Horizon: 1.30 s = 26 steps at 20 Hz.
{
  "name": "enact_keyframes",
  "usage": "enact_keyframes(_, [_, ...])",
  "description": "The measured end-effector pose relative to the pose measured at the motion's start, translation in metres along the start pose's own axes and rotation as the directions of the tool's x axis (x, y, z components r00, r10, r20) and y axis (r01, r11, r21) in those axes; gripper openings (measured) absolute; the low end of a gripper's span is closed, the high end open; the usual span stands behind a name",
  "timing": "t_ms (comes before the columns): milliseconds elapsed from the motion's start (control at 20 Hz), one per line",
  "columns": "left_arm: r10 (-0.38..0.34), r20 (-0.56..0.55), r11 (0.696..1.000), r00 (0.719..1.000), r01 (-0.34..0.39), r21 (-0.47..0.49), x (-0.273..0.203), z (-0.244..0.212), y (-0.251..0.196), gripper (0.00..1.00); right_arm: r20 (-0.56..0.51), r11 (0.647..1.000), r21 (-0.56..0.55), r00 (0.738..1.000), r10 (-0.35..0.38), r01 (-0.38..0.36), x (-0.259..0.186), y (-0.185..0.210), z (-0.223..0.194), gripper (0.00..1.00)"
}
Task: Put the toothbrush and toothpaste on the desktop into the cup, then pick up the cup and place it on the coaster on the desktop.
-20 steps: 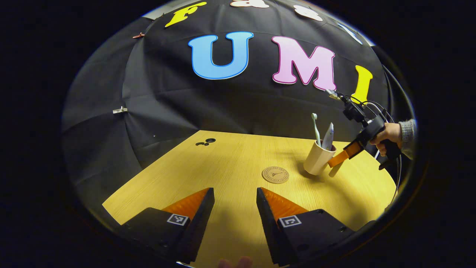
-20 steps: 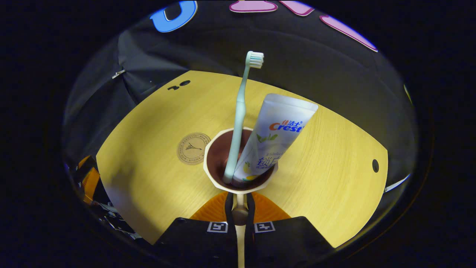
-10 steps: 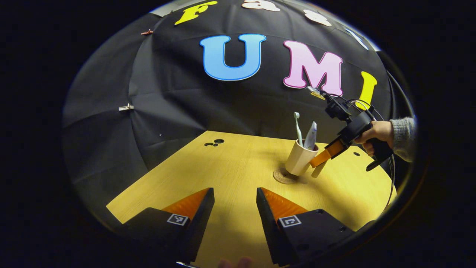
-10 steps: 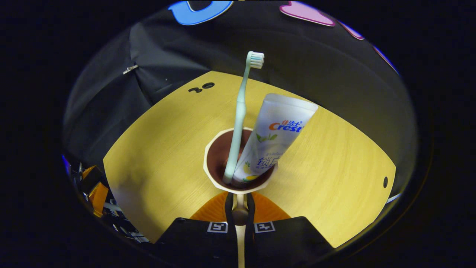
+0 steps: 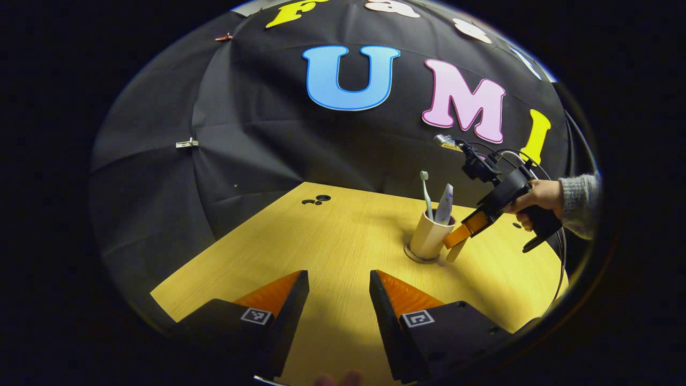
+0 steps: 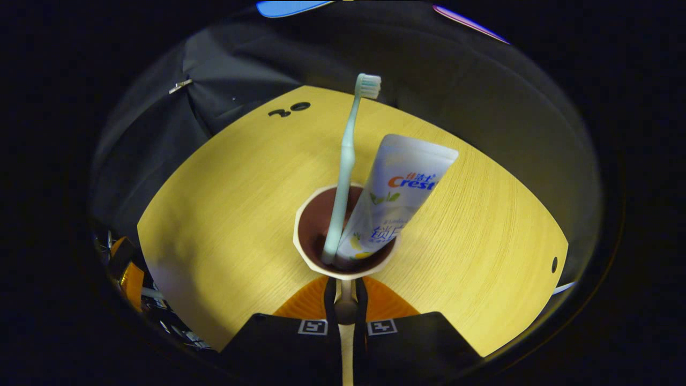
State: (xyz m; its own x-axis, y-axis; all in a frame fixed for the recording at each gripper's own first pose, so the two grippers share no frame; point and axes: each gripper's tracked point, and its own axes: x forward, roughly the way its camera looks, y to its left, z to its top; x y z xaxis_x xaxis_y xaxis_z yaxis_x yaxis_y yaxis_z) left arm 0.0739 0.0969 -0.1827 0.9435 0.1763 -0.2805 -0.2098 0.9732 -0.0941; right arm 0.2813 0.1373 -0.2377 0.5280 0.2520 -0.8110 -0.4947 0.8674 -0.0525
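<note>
The cup point(image 5: 427, 239) stands on the coaster point(image 5: 415, 257) on the desk point(image 5: 332, 236), with the toothbrush point(image 6: 345, 161) and toothpaste point(image 6: 394, 193) upright inside. The right gripper point(image 6: 345, 300) pinches the cup's near rim, a hand point(image 5: 536, 195) behind it. The left gripper point(image 5: 338, 300) hovers wide apart, well short of the cup, nothing between them.

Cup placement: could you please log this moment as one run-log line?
cup: on coaster | toothbrush, toothpaste: inside | right gripper: shut on cup | left gripper: open

A yellow wooden table point(image 5: 332, 241) carries a coaster point(image 5: 415, 257), with the cup point(image 5: 429, 238) standing on it.
</note>
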Motion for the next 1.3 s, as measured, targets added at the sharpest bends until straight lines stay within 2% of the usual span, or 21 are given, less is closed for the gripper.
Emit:
enact_keyframes(250, [-0.005, -0.007, 1.000, 1.000, 0.005, -0.008, 0.004, 0.001, 0.003, 0.74, -0.006, 0.999, 0.051, 1.000, 0.007, -0.007, 0.003, -0.001, -0.004, 0.25])
enact_keyframes(300, [-0.008, -0.007, 1.000, 1.000, 0.008, -0.007, 0.003, 0.002, 0.002, 0.74, -0.005, 0.999, 0.049, 1.000, 0.002, -0.002, 0.003, 0.000, -0.003, 0.34])
enact_keyframes(350, [-0.011, -0.003, 1.000, 1.000, 0.011, -0.004, 0.002, 0.003, 0.002, 0.74, 0.004, 0.999, 0.042, 1.000, -0.009, 0.008, 0.001, -0.001, -0.002, 0.27])
enact_keyframes(400, [-0.014, -0.001, 1.000, 1.000, 0.014, 0.002, 0.001, 0.006, 0.003, 0.74, 0.014, 0.999, 0.033, 1.000, -0.025, 0.024, -0.002, -0.003, -0.001, 0.28])
enact_keyframes(500, [-0.018, 0.002, 1.000, 1.000, 0.018, 0.012, -0.001, 0.008, 0.002, 0.74, 0.046, 0.998, 0.019, 0.997, -0.068, 0.067, -0.011, -0.008, 0.001, 0.30])
enact_keyframes(550, [-0.024, 0.005, 1.000, 1.000, 0.024, 0.016, -0.003, 0.010, 0.002, 0.74, 0.064, 0.997, 0.018, 0.995, -0.078, 0.077, -0.018, -0.009, 0.005, 0.35])
enact_keyframes(650, [-0.039, 0.005, 0.999, 0.999, 0.039, 0.025, -0.007, 0.014, -0.001, 0.74, 0.088, 0.996, 0.033, 0.992, -0.091, 0.088, -0.036, -0.009, 0.007, 0.39])
enact_keyframes(850, [-0.086, 0.016, 0.995, 0.996, 0.086, 0.046, -0.023, 0.034, -0.011, 0.74, 0.150, 0.990, 0.131, 0.986, -0.068, 0.048, -0.088, -0.001, 0.008, 0.65])
enact_keyframes(900, [-0.101, 0.027, 0.994, 0.995, 0.100, 0.051, -0.027, 0.043, -0.016, 0.74, 0.181, 0.986, 0.160, 0.981, -0.067, 0.038, -0.107, 0.000, 0.010, 0.66])
enact_keyframes(1000, [-0.134, 0.060, 0.990, 0.989, 0.131, 0.056, -0.038, 0.061, -0.027, 0.74, 0.276, 0.977, 0.209, 0.957, -0.090, 0.032, -0.144, -0.003, 0.016, 0.76])
enact_keyframes(1100, [-0.170, 0.092, 0.985, 0.981, 0.165, 0.058, -0.048, 0.082, -0.042, 0.74, 0.369, 0.967, 0.252, 0.919, -0.135, 0.041, -0.184, -0.009, 0.019, 0.83])
enact_keyframes(1150, [-0.185, 0.104, 0.982, 0.977, 0.180, 0.059, -0.053, 0.089, -0.049, 0.74, 0.395, 0.958, 0.283, 0.905, -0.161, 0.047, -0.204, -0.011, 0.015, 0.90])
enact_keyframes(1300, [-0.238, 0.144, 0.971, 0.960, 0.233, 0.054, -0.072, 0.121, -0.071, 0.75, 0.458, 0.926, 0.378, 0.863, -0.211, 0.026, -0.250, -0.008, 0.004, 0.98])
